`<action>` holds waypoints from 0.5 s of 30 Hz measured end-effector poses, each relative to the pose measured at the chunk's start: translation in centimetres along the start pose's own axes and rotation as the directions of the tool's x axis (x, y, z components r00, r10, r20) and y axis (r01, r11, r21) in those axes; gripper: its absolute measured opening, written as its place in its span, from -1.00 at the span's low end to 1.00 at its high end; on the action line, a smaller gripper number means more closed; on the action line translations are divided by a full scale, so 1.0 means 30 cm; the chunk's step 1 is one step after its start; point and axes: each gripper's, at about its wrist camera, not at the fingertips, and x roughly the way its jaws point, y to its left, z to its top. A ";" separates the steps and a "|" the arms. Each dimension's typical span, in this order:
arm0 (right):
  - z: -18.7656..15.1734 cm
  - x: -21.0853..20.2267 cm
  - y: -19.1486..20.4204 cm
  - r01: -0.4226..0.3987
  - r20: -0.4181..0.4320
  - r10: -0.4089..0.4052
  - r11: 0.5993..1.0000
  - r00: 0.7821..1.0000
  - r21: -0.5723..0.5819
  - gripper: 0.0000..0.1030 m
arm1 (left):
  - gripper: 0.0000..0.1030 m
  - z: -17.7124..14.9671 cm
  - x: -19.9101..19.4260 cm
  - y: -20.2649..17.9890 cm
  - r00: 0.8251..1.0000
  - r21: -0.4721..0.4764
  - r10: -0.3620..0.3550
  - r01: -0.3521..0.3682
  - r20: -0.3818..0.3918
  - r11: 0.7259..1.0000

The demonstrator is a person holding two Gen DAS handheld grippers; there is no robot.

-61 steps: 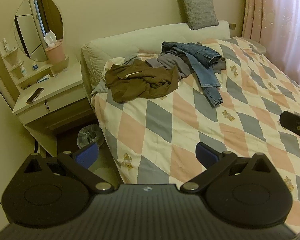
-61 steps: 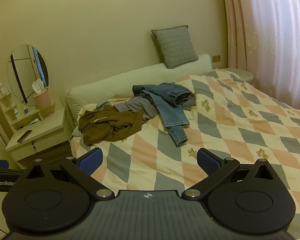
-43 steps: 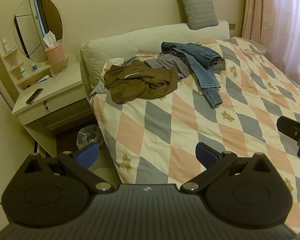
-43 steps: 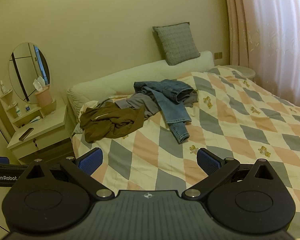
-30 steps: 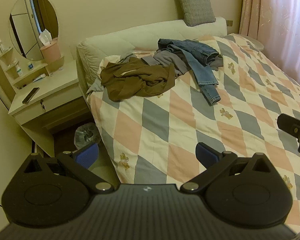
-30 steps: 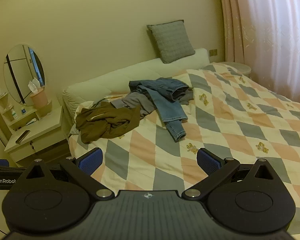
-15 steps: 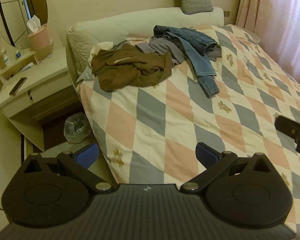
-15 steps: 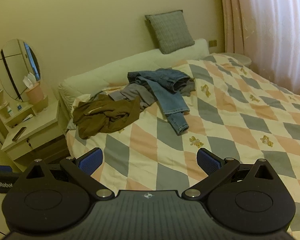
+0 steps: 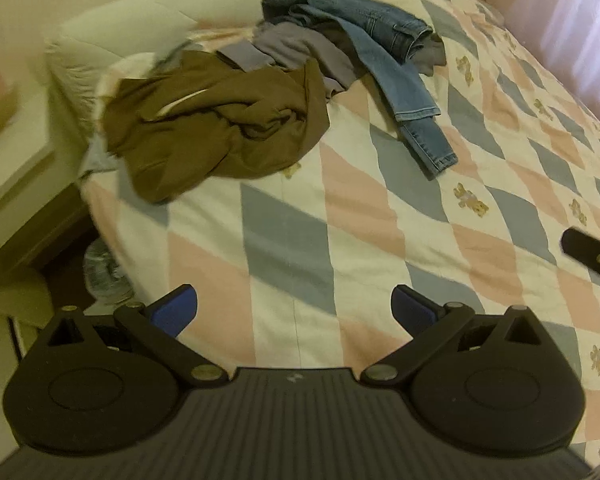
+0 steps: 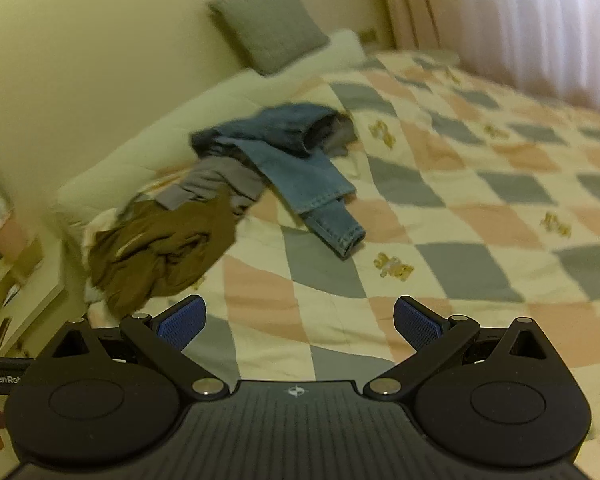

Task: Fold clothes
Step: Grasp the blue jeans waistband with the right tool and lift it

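A crumpled brown garment [image 9: 216, 120] [image 10: 160, 248] lies at the near left of a pile on the bed. Blue jeans [image 9: 384, 48] [image 10: 300, 176] lie to its right, one leg stretched toward me. A grey garment [image 9: 300, 48] [image 10: 220, 180] lies between them. My left gripper [image 9: 294, 310] is open and empty above the quilt, short of the pile. My right gripper [image 10: 298, 322] is open and empty too, above the quilt to the right; part of it shows at the right edge of the left wrist view [image 9: 592, 254].
The bed has a checked pink, grey and cream quilt [image 9: 340, 240] [image 10: 480, 208] and a cream headboard [image 10: 220, 104] with a grey cushion [image 10: 272, 36]. A cream bedside table [image 9: 4, 168] stands left of the bed, a bin [image 9: 104, 272] below it. Pink curtains [image 10: 520, 20] hang at the right.
Both grippers have moved forward toward the clothes pile, which looks larger and nearer. Both views are blurred by motion. The jaws have stayed open.
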 end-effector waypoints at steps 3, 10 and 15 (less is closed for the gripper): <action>0.043 0.169 0.021 0.028 -0.066 -0.024 0.997 0.998 0.065 1.00 | 0.98 0.145 0.119 0.063 0.999 0.040 -0.026 0.027 -0.023 0.999; 0.149 0.531 0.051 0.061 -0.251 -0.004 0.974 0.968 0.219 1.00 | 0.98 0.466 0.338 0.137 0.999 0.160 -0.046 0.049 -0.019 0.986; 0.263 0.713 0.048 0.054 -0.243 0.026 0.947 0.970 0.317 0.88 | 0.98 0.660 0.468 0.129 0.992 0.201 -0.130 0.126 0.007 0.971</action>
